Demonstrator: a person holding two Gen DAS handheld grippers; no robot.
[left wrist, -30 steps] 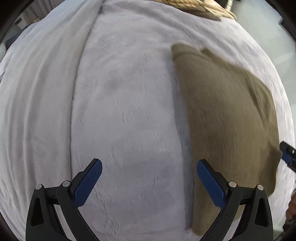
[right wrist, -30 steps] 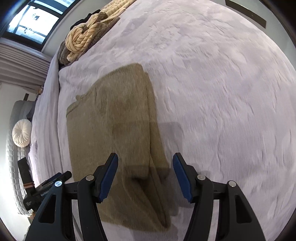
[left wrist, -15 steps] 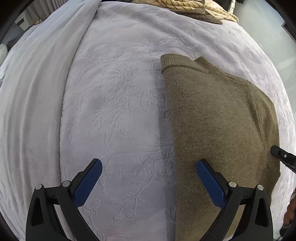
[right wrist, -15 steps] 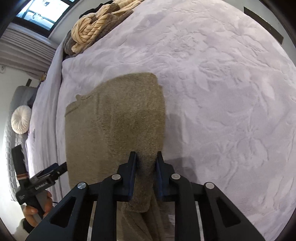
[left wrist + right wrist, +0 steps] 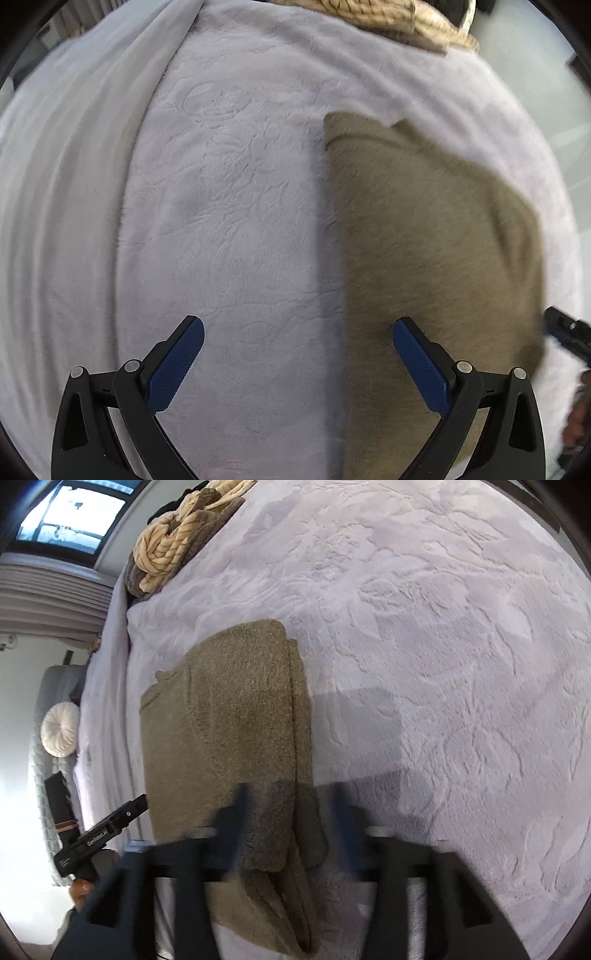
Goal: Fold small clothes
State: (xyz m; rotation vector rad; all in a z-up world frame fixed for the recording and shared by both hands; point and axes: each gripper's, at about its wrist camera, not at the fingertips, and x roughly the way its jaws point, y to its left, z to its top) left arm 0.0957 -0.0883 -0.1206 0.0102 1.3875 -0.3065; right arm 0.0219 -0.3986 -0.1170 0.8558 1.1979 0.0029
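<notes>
here the olive-brown knitted sweater (image 5: pixel 225 731) lies partly folded on the pale lilac embossed bed cover (image 5: pixel 443 646), its right side doubled inward, with the right claw (image 5: pixel 288 805) released over that fold and the left claw (image 5: pixel 295 354) wide apart, empty, straddling its left edge.

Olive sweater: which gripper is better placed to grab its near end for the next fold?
Right, probably. The right gripper hangs open, straddling the olive sweater's folded edge. The left gripper, also open, is mostly over bare blanket.
</notes>
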